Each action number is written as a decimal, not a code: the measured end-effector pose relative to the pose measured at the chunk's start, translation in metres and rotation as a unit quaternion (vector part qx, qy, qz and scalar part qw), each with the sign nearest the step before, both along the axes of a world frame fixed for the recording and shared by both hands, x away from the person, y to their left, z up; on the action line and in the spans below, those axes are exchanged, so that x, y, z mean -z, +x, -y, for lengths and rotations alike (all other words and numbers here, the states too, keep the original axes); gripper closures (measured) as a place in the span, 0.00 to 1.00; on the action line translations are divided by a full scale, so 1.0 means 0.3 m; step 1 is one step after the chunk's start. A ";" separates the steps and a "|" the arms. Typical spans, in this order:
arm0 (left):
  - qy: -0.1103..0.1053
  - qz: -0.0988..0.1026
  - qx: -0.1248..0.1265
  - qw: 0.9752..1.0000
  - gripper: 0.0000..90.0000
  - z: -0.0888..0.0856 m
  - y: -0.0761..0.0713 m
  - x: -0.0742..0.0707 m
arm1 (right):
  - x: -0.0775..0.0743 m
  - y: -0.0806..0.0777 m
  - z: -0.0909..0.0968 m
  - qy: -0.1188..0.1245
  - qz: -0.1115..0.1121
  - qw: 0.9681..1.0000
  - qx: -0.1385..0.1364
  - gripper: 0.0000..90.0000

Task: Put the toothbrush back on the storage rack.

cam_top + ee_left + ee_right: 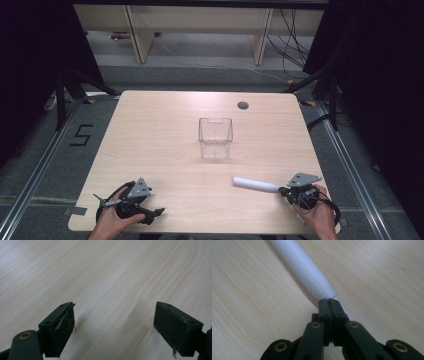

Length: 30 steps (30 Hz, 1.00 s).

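— White rolled paper tube (pixel 256 184), lying flat on the pale wooden table (pixel 165 135), on the near right side of the clear plastic square container (pixel 215 137) and well apart from it. Pinched at its near end by the right gripper (pixel 288 190), jaws pressed together on the flattened tip of the roll.

— And the left gripper (pixel 150 216)?

— Parked near the table's front edge, on the near left side of the container, far from it. Jaws spread wide, nothing between them, just bare wood grain beneath.

— Likely step?

— Probably lifting the tube and standing it in the container. Best done slowly: grip sits at the very end, so the long free length may droop or swing once off the table.

— Tips?

— Raise first, then tilt toward upright before travelling. Bring the free end over the container's open top, lower straight down, and release only once the bottom rests inside. Worth keeping clear of the rim, since a light empty container could tip or slide if nudged.

— Use for the left one?

— Could steady the container's wall if it shifts.
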State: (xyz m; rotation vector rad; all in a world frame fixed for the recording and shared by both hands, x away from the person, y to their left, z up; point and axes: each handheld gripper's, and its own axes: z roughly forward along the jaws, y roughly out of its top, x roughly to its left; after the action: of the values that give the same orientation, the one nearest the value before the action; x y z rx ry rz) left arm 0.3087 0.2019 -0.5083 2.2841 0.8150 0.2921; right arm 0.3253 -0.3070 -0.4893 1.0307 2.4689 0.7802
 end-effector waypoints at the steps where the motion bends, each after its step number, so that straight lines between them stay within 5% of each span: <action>1: 0.001 -0.001 0.001 1.000 0.19 0.000 -0.001 0.000 | -0.002 0.005 0.003 0.001 -0.002 1.000 0.009 0.99; 30: -0.006 0.006 -0.005 1.000 0.19 -0.005 0.001 -0.007 | 0.008 0.150 -0.033 -0.023 0.012 0.999 0.023 0.97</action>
State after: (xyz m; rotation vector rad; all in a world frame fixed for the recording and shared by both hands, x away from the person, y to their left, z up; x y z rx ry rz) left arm 0.3089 0.2033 -0.5064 2.2667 0.8197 0.3040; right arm 0.3704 -0.2970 -0.4917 1.0525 2.4218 0.7138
